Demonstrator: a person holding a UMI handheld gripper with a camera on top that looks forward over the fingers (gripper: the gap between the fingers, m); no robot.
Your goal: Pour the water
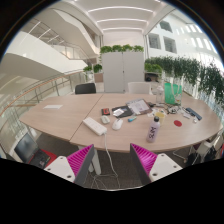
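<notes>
The gripper hangs above the near edge of a large rounded wooden table, its two fingers spread apart with nothing between them; the pink pads face each other across the gap. A small clear bottle stands upright on the tabletop, beyond the fingers and to the right, long axis vertical, cap uppermost. A white cup sits just left of it, further in. A tall green bottle stands at the far right. A white cabinet topped with plants backs the room.
</notes>
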